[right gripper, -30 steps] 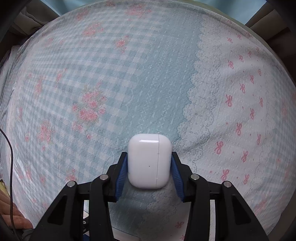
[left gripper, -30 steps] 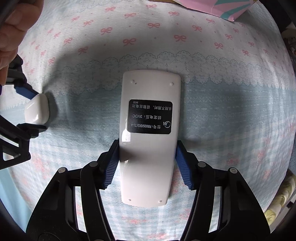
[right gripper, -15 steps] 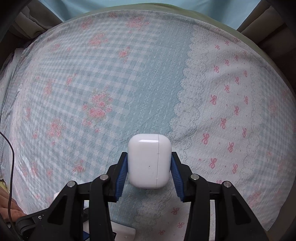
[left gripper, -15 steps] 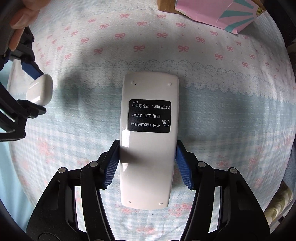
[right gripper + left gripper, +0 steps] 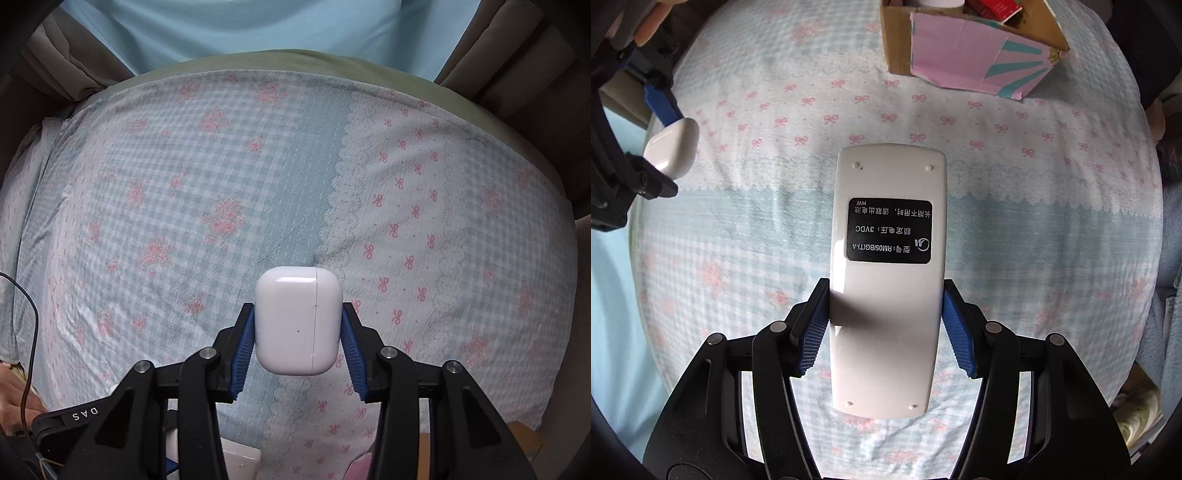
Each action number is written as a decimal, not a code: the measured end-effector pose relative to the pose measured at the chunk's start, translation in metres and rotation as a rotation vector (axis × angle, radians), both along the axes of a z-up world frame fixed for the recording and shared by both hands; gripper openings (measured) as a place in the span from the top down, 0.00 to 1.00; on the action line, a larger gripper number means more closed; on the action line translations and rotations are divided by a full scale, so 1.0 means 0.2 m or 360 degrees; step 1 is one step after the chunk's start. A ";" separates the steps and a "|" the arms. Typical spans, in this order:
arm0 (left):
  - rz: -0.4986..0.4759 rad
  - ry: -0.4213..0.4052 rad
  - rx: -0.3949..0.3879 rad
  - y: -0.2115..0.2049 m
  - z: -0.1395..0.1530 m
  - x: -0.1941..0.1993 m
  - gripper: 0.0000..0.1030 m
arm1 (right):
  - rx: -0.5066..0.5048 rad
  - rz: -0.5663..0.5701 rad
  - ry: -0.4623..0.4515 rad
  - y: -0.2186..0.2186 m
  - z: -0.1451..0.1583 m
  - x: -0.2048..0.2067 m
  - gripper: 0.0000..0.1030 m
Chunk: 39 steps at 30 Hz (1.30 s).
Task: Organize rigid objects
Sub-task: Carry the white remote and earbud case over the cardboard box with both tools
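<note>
A white remote control [image 5: 886, 280], back side up with a black label, hangs above the bed with my left gripper [image 5: 884, 325] shut on its lower half. A white earbud case [image 5: 298, 319] is clamped between the blue pads of my right gripper [image 5: 298, 332], also lifted off the sheet. In the left wrist view that same earbud case [image 5: 672, 147] and the right gripper [image 5: 661, 136] show at the far left. A corner of the remote control [image 5: 240, 461] peeks in at the bottom of the right wrist view.
A cardboard box [image 5: 967, 48] with a pink and teal flap stands at the far end of the bed and holds a few items. The bed sheet [image 5: 184, 184] is blue checked with pink bows. A thin black cable [image 5: 31, 332] hangs at the left edge.
Both grippers have risen off the bed with their objects; the sheet looks farther away. The cardboard box has come into the left wrist view at the top.
</note>
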State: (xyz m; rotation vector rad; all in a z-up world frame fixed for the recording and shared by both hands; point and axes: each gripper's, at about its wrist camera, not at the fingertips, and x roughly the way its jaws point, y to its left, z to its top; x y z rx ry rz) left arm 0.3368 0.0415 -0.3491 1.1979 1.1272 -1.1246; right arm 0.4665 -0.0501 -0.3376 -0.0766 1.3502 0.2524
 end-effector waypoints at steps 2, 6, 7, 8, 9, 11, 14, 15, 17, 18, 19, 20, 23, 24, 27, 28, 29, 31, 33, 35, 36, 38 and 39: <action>0.0019 -0.0009 -0.0026 0.01 0.11 -0.04 0.47 | 0.0023 -0.0029 -0.0007 -0.03 0.08 -0.04 0.60; -0.0017 -0.0082 -0.0059 -0.03 0.29 -0.18 0.47 | 0.0062 -0.0099 -0.0030 -0.09 0.25 -0.16 0.60; -0.0034 -0.0103 -0.0063 -0.06 0.32 -0.21 0.47 | 0.0065 -0.0113 -0.0037 -0.12 0.29 -0.20 0.60; -0.0047 -0.0117 -0.0069 -0.08 0.35 -0.24 0.47 | 0.0064 -0.0130 -0.0048 -0.15 0.34 -0.25 0.60; -0.0055 -0.0120 -0.0078 -0.09 0.37 -0.24 0.47 | 0.0063 -0.0148 -0.0059 -0.19 0.39 -0.29 0.60; -0.0047 -0.0113 -0.0090 -0.13 0.43 -0.28 0.47 | 0.0061 -0.0191 -0.0077 -0.27 0.48 -0.39 0.60; -0.0028 -0.0124 -0.0101 -0.19 0.49 -0.33 0.47 | 0.0055 -0.0236 -0.0098 -0.40 0.58 -0.54 0.60; -0.0022 -0.0132 -0.0104 -0.21 0.52 -0.36 0.47 | 0.0056 -0.0249 -0.0106 -0.45 0.61 -0.60 0.60; -0.0015 -0.0149 -0.0111 -0.26 0.55 -0.39 0.47 | 0.0057 -0.0274 -0.0119 -0.56 0.66 -0.69 0.60; -0.0011 -0.0156 -0.0113 -0.29 0.57 -0.41 0.47 | 0.0060 -0.0290 -0.0126 -0.62 0.68 -0.75 0.60; -0.0006 -0.0162 -0.0115 -0.32 0.58 -0.43 0.47 | 0.0065 -0.0306 -0.0131 -0.68 0.70 -0.79 0.60; 0.0002 -0.0165 -0.0116 -0.36 0.60 -0.46 0.47 | 0.0073 -0.0318 -0.0134 -0.73 0.72 -0.84 0.60; 0.0057 -0.0176 -0.0121 -0.49 0.63 -0.51 0.47 | 0.0101 -0.0340 -0.0143 -0.91 0.75 -0.96 0.60; 0.0079 -0.0168 -0.0128 -0.54 0.64 -0.53 0.47 | 0.0108 -0.0345 -0.0147 -0.96 0.76 -1.00 0.60; 0.0122 -0.0155 -0.0144 -0.70 0.65 -0.58 0.47 | 0.0118 -0.0353 -0.0147 -1.13 0.76 -1.09 0.60; 0.0134 -0.0153 -0.0153 -0.76 0.66 -0.60 0.47 | 0.0118 -0.0360 -0.0146 -1.19 0.76 -1.12 0.60; 0.0150 -0.0149 -0.0166 -0.81 0.66 -0.61 0.47 | 0.0121 -0.0366 -0.0144 -1.24 0.76 -1.14 0.60; 0.0196 -0.0117 -0.0202 -0.92 0.66 -0.63 0.47 | 0.0128 -0.0379 -0.0135 -1.35 0.74 -1.18 0.60; 0.0245 -0.0077 -0.0231 -1.02 0.63 -0.64 0.47 | 0.0123 -0.0385 -0.0126 -1.44 0.72 -1.21 0.60; 0.0274 -0.0050 -0.0242 -1.11 0.59 -0.64 0.47 | 0.0113 -0.0389 -0.0114 -1.52 0.68 -1.23 0.60; 0.0290 -0.0034 -0.0249 -1.16 0.56 -0.64 0.47 | 0.0113 -0.0392 -0.0111 -1.56 0.67 -1.24 0.60; 0.0339 0.0005 -0.0250 -1.24 0.49 -0.63 0.47 | 0.0114 -0.0396 -0.0096 -1.63 0.61 -1.25 0.60; 0.0368 0.0021 -0.0249 -1.27 0.45 -0.61 0.47 | 0.0118 -0.0400 -0.0082 -1.66 0.59 -1.26 0.60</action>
